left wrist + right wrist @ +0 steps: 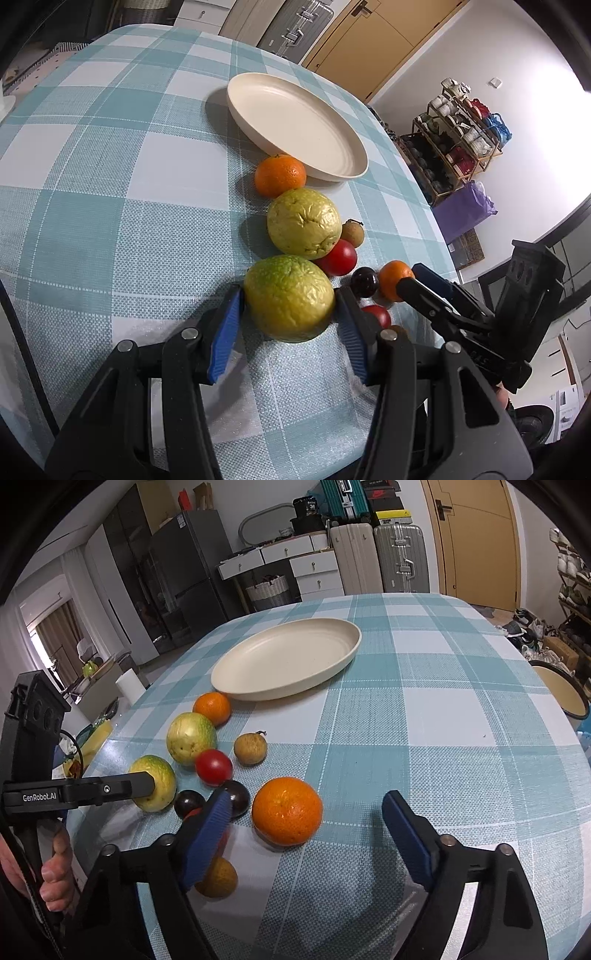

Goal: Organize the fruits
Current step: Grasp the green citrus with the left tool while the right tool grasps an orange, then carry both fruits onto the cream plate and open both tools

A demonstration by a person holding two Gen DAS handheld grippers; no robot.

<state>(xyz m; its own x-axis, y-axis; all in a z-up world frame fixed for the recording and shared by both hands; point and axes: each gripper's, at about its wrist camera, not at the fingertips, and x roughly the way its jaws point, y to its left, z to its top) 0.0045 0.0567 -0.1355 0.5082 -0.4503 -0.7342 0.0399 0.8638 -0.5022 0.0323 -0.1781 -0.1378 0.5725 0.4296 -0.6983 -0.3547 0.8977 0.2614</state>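
Two grippers are working at once, and I am handling each differently. Nearest me, the left gripper [288, 306] is clamping the big yellow-green wrinkled guava [290, 297] between its blue ribbed pads [225, 328], one pad at nine o'clock of the fruit and one at three, with the fruit apparently resting on the teal-and-white checked tablecloth [110, 184]. I am judging that grip square and centred, so I am planning a straight lift before any travel, because the small red tomato [340, 257] is sitting just beside the guava at one o'clock and a sideways drag would knock it.

With the right gripper [306, 821] I am straddling the large round orange [287, 810]; its jaws are standing apart, and there is clear cloth showing between the orange and the right-hand pad, so nothing is pressing yet. The left-hand pad is crowding the dark purple plum [236, 797] at ten o'clock of the orange. I am thinking I should shift a touch toward three o'clock, centring the orange, before squeezing, so the plum is not pinched in too.

Farther out, a second pale guava [191, 738], a brown longan-like fruit [250, 748] and a smaller orange [212, 708] are lying in a loose line toward twelve o'clock. Beyond them the cream oval ceramic plate [332, 627] is waiting empty, which I am taking as the destination.
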